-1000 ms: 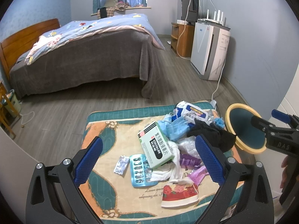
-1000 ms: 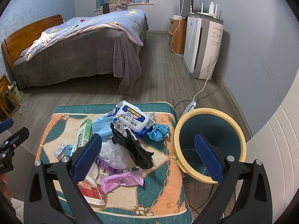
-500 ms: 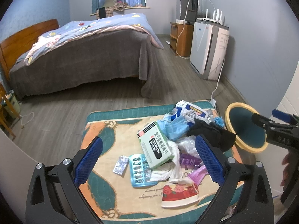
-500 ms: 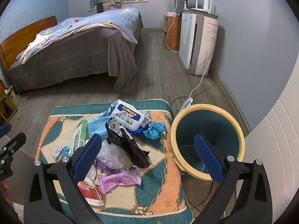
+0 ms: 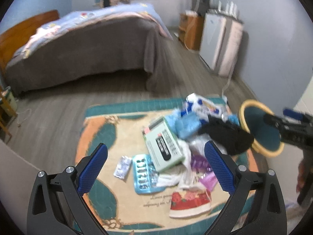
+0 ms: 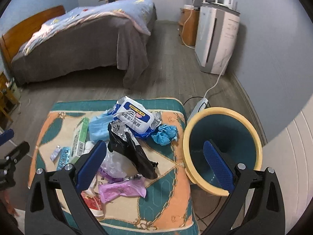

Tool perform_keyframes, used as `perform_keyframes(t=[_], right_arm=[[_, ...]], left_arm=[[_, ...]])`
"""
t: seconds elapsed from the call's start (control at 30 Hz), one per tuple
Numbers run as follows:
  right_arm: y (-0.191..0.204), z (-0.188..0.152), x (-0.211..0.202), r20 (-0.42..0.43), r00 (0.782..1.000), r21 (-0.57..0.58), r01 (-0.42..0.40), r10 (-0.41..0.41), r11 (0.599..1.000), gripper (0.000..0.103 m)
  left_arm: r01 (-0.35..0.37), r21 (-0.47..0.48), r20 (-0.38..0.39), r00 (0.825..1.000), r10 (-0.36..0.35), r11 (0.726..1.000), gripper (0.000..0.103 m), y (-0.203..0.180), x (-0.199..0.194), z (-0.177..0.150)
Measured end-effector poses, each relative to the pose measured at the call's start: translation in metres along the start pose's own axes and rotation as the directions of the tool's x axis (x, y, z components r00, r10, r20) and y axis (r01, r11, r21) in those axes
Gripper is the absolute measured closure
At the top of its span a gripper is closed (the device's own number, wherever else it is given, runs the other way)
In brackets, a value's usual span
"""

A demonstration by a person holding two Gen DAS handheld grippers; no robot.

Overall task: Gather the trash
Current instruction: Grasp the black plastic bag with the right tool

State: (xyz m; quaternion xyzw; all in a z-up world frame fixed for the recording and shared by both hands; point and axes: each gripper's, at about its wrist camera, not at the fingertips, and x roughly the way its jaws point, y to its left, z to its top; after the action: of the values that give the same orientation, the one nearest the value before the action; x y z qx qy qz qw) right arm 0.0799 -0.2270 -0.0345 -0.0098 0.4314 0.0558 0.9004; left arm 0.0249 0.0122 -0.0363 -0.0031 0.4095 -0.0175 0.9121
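A heap of trash lies on a patterned cushioned table [image 5: 97,137] [image 6: 168,195]: a green medicine box [image 5: 163,146] [image 6: 80,139], a blue pill blister [image 5: 143,174], a small foil packet [image 5: 122,165], a black bag [image 5: 227,137] [image 6: 135,152], a white wipes pack [image 6: 135,117], blue masks [image 6: 97,127], a blue glove [image 6: 164,134], a purple wrapper [image 6: 121,189] and a red-and-white wrapper [image 5: 189,200]. A teal bin with a yellow rim [image 6: 223,148] [image 5: 260,129] stands right of the table. My left gripper [image 5: 156,170] hangs open above the blister and box. My right gripper [image 6: 155,166] is open, straddling the table edge and bin.
A bed [image 6: 78,45] with a grey cover fills the far left. A white appliance [image 6: 217,39] and a wooden cabinet [image 6: 188,27] stand along the right wall, with a cable and power strip [image 6: 199,105] on the floor behind the bin. Wooden floor lies between bed and table.
Both grippers have moved slightly forward and down toward the table, so the trash looks larger. The left wrist view is blurred from motion. Nothing has been picked up.
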Motion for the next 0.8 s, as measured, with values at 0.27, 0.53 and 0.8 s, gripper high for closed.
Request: perform_keyframes(t=[0.27, 0.53, 0.8], right_arm=[[0.022, -0.011, 0.054, -0.134, 0.991, -0.123, -0.038, 0.021, 0.992, 0.012], [0.015, -0.017, 0.074, -0.243, 0.963, -0.069, -0.136, 0.116, 0.988, 0.091], [0.004, 0.001, 0.029, -0.168, 0.97, -0.006, -0.177, 0.174, 0.984, 0.101]], left_arm=[[-0.04, 0.087, -0.032, 0.999, 0.043, 0.995, 0.005, -0.007, 0.036, -0.003], [-0.023, 0.159, -0.065, 0.997, 0.034, 0.987, 0.005, -0.021, 0.05, -0.005], [0.029, 0.162, -0.121, 0.993, -0.01, 0.986, 0.005, -0.028, 0.059, -0.012]])
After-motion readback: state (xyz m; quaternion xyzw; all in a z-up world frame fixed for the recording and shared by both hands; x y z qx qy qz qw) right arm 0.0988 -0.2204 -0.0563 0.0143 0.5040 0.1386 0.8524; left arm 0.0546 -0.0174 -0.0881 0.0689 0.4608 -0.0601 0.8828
